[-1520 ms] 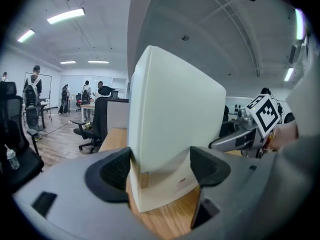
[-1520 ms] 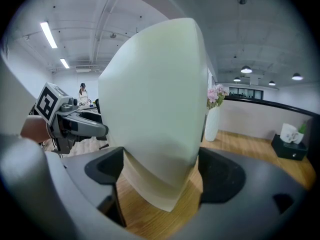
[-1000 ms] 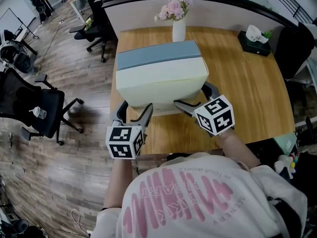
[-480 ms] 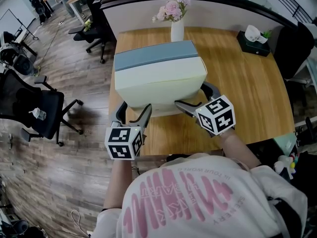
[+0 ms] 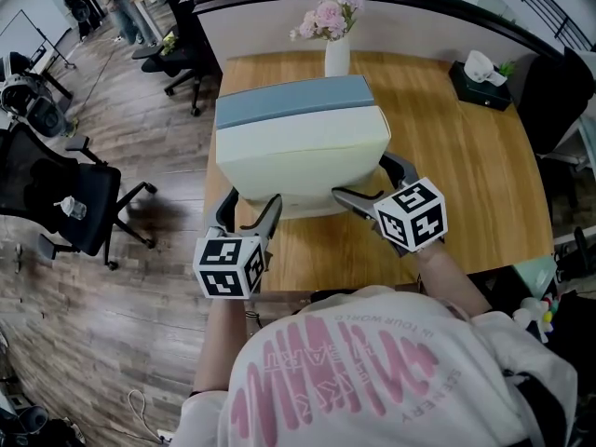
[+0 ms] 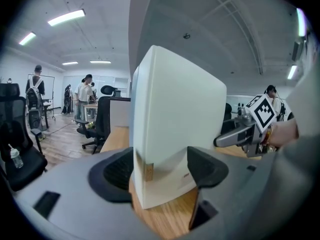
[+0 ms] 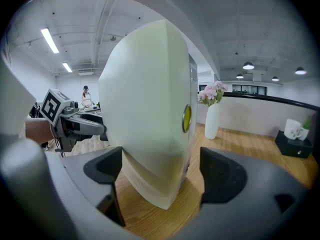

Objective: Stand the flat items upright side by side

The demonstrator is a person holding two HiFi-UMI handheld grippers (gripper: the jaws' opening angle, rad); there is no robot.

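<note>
- Where the light wooden desk [image 5: 466,194] runs toward its near edge, a broad, thick cream-white slab [image 5: 303,161] stands upright on its long edge, about midway between the left and right edges.
- A thinner blue-grey slab [image 5: 293,101] of the same width stands upright right behind it, face to face with it, on the side toward the far edge.
- The left gripper [image 5: 251,205] sits at the cream-white slab's near left corner, its jaws wide and the corner standing between them.
- Those jaws have just been closing; in the left gripper view the left pad [image 6: 117,171] lies just beside the slab's narrow side, and I cannot tell if it touches.
- The right gripper [image 5: 365,177] sits at the near right corner, its jaws also wide around that corner.
- In the right gripper view a strip of desk shows between the slab and the right pad [image 7: 222,176].
- A small round yellow spot [image 7: 186,118] marks the slab's side there.
- A white vase [image 5: 336,56] of pink flowers [image 5: 326,12] stands at the far edge, and a dark tissue box [image 5: 480,82] sits near the far right corner.
</note>
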